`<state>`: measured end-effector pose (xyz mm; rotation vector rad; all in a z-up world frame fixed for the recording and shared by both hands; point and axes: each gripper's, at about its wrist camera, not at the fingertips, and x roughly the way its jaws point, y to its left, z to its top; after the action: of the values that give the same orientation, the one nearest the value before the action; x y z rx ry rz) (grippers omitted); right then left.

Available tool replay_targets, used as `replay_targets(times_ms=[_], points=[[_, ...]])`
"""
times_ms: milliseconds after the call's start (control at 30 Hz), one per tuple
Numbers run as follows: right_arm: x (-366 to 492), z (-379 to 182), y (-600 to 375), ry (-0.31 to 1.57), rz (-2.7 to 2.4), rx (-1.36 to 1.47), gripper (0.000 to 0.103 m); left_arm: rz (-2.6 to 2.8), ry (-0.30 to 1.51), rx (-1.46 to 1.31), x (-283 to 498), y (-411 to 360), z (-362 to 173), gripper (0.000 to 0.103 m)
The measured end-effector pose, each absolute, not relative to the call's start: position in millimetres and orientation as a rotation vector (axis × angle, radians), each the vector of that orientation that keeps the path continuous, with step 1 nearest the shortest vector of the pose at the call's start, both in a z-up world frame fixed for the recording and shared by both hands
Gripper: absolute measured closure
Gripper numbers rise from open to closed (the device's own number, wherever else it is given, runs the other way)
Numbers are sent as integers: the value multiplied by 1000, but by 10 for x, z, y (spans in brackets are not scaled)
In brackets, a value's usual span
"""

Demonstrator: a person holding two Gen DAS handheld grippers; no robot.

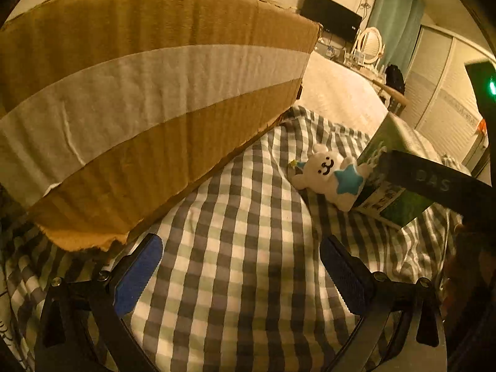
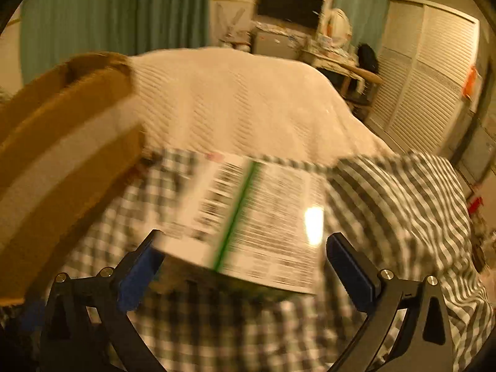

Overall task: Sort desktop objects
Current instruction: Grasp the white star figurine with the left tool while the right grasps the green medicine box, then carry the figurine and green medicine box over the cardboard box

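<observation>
The left gripper [image 1: 240, 274] has its two blue fingers spread wide apart with nothing between them but the grey, green and white checked cloth [image 1: 241, 217] under it; it grips nothing. A big brown cardboard box with a wide white strip of tape along its side [image 1: 148, 93] fills the upper left of the left wrist view; its torn lower corner hangs just above the left blue pad [image 1: 138, 276], but I cannot tell if they touch.

To the right on the checked cloth lies a small white soft toy animal with a smiling face and a blue star on its tummy [image 1: 328, 176]; it leans against a green and white printed carton [image 1: 387, 167], which sits tilted on the cloth. A black finger of the other tool [image 1: 434, 183] crosses in front of that carton.

In the right wrist view (this one is blurry) the right gripper [image 2: 245, 266] has its blue pads far apart, with the near end of the same carton [image 2: 257, 214] between them; its white side with small black print and a green line faces up. The left pad [image 2: 139, 276] sits right at the carton's corner, while the right pad [image 2: 350, 276] stands a little away from it, so the carton is let go and not squeezed. The brown box [image 2: 62, 155] stands to the left; a cream blanket [image 2: 235, 102] lies beyond the checked cloth [image 2: 403, 204]; green curtains [image 2: 108, 9] hang at the back of the room.
</observation>
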<state>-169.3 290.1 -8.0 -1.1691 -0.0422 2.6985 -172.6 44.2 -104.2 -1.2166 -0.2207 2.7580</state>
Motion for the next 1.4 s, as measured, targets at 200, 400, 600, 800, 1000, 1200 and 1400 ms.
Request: replay_targets(times_ms=[200, 400, 600, 800, 1000, 1200, 1400], points=[[-1656, -121, 3376, 290, 2824, -1237, 2, 2795, -60, -1162, -1757, 714, -878, 0], [-1378, -91, 3719, 463, 2890, -1223, 25, 2786, 2, -1030, -1937, 1144, -729, 0], [-1228, 55, 3894, 501, 2918, -1183, 26, 2807, 184, -1135, -2368, 1461, -934, 0], [-1254, 72, 3881, 531, 2921, -1191, 26, 2750, 219, -1202, -2574, 1445, -1082, 3], [-1249, 15, 3804, 476, 2881, -1215, 26, 2707, 152, -1182, -2485, 1370, -1030, 33], [-1152, 20, 3695, 389, 2893, -1211, 26, 2677, 54, -1170, -2383, 1272, -986, 36], [-962, 12, 3675, 361, 2889, -1234, 26, 2672, 2, -1175, -2194, 1112, -961, 36]])
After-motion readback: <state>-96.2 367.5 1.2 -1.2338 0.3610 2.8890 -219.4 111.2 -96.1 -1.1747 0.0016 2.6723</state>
